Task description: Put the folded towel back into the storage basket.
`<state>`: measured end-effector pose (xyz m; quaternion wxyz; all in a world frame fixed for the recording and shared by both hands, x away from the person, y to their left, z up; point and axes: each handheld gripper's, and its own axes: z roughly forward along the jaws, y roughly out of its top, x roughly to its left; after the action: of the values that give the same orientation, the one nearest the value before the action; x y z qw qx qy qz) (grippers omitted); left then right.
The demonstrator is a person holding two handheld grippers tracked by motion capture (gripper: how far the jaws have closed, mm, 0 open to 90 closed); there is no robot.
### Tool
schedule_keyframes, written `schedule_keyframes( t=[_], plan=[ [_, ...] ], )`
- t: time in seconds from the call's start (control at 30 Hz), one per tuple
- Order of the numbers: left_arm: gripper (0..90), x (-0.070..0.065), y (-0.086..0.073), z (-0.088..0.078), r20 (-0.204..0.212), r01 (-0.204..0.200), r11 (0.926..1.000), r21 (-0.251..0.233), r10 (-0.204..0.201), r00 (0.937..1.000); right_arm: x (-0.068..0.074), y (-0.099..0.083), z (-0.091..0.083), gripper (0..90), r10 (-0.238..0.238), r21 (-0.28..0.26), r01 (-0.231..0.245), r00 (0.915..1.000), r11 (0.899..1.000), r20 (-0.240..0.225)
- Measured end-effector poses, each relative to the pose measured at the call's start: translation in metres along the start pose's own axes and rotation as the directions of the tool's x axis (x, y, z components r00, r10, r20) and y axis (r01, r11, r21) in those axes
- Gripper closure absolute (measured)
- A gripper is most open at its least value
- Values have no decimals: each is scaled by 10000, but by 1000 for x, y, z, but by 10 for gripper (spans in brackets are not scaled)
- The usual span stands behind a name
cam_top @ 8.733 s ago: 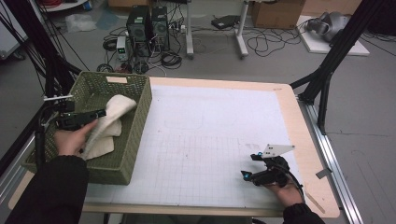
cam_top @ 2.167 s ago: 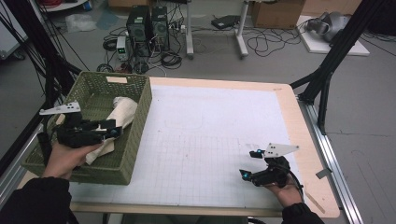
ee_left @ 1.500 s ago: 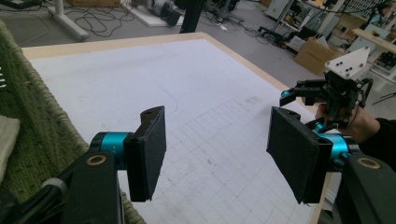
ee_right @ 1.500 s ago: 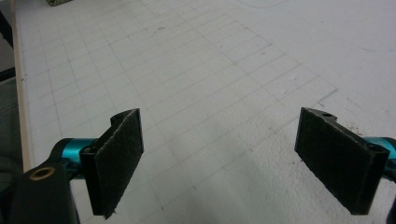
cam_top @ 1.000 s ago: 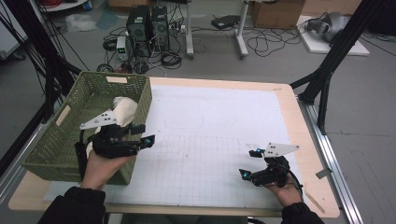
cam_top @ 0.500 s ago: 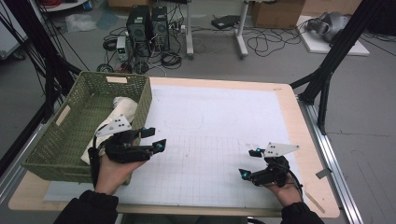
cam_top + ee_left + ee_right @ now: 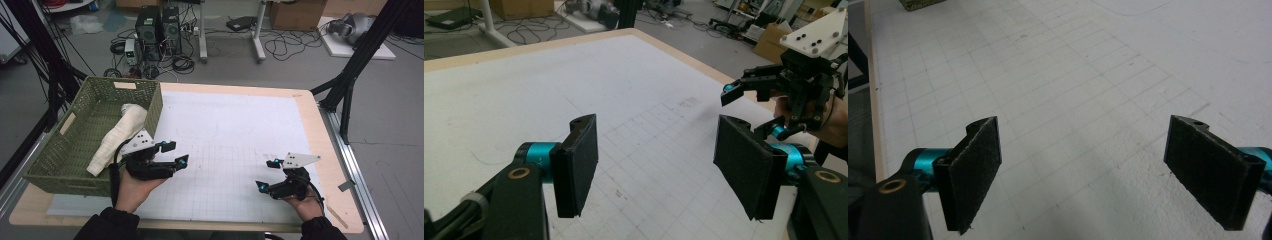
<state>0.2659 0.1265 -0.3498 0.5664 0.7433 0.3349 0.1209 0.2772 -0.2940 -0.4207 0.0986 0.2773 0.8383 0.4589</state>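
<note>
Green basket [image 7: 65, 150] at counter's [image 7: 310, 120] left edge, white cloth [image 7: 117, 135] inside, draped toward near-right wall. Left tool [image 7: 172, 155] just right of basket, over white grid mat [image 7: 225, 125], jaws wide apart, empty. Right tool [image 7: 266, 174] near mat's front right, jaws wide apart, empty; seen far off from left gripper view [image 7: 749, 107].

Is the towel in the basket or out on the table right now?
In. The towel lies inside the green basket, leaning toward its right wall; the left gripper is open and empty over the table.
</note>
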Motion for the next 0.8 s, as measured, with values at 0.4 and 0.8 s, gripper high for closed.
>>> schedule_keyframes(
  t=[0.4, 0.8],
  plan=[
    [338, -6, -10, 11, -125, -295, 9994, 202, 297, 9995, 0, 0, 0, 142, -53, -62, 53, 10000, 10000, -2],
    [329, -10, -24, 22, -152, -418, 9980, 483, 426, 9990, 1, 1, 1, 141, -40, -39, 40, 10000, 10000, -37]
  ],
)
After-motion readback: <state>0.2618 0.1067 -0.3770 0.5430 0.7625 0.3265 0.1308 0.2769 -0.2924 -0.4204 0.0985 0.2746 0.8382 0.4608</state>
